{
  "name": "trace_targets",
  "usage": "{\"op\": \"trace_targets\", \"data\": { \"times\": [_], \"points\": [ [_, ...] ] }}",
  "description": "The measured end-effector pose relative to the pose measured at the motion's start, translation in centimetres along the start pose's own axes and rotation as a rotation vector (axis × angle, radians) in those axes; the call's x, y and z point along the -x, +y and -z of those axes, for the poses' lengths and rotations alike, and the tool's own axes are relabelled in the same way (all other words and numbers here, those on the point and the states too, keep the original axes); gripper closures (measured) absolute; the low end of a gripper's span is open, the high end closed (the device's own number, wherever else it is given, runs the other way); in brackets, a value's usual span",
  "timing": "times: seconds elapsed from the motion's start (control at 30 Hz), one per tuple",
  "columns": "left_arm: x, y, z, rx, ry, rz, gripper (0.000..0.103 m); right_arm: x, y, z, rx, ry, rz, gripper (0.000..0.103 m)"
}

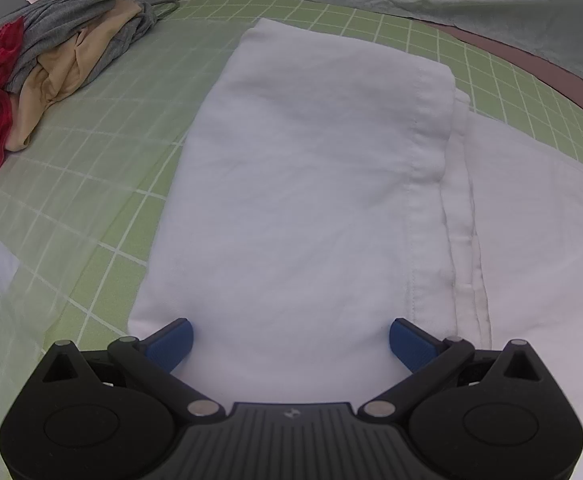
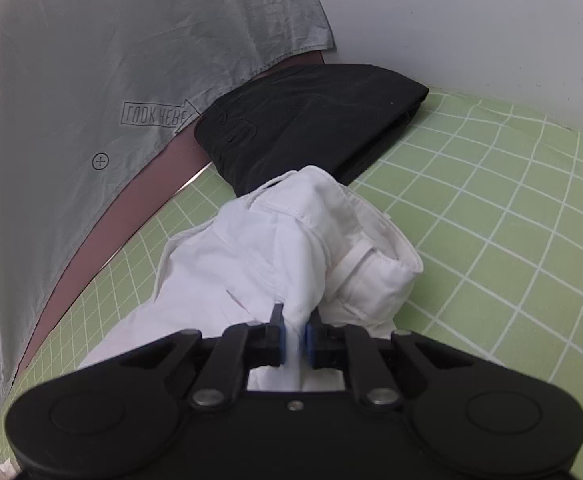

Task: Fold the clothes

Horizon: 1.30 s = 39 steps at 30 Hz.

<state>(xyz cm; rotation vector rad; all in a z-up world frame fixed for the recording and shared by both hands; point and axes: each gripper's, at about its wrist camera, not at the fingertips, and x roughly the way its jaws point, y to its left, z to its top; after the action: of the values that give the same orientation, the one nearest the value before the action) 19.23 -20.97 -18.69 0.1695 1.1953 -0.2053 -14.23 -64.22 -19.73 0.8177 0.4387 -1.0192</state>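
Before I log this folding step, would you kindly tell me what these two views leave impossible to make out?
- White garment, left wrist view: its near edge is hidden under the left gripper; its right side is cut off by the frame.
- Right wrist view: the right gripper body hides the cloth below its jaws.
- Clothes pile, left wrist view: cut off at the left edge; the number of pieces is unclear.
- Black folded garment, right wrist view: its near corner is behind the white cloth.
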Motion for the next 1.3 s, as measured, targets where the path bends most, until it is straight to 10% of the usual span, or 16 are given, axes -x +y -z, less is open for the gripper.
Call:
{"op": "trace_targets", "data": {
  "times": [0.53, 0.83, 1.0, 1.13, 1.3],
  "points": [
    [7.2, 7.1, 0.8, 0.133, -0.146, 0.094, 0.001, 8.8, 13.6, 1.7, 0.451, -0.154, -0.234, 0.097],
    [7.6, 11.7, 3.2, 0.101, -0.113, 0.103, 0.001, 11.7, 23.7, 16.6, 0.745, 0.036, -0.433, 0.097],
    [7.6, 13.2, 3.7, 0.061, -0.103, 0.117, 0.001, 8.9, 24.8, 27.5, 0.877, 0.276, -0.311, 0.092],
    [7.3, 13.5, 3.6, 0.025, -0.094, 0.134, 0.001, 10.3, 24.6, 26.6, 0.810, 0.255, -0.296, 0.090],
    [6.3, 12.9, 3.1, 0.003, -0.068, 0.153, 0.001, 13.1, 23.6, 24.0, 0.712, 0.159, -0.353, 0.051]
  ]
}}
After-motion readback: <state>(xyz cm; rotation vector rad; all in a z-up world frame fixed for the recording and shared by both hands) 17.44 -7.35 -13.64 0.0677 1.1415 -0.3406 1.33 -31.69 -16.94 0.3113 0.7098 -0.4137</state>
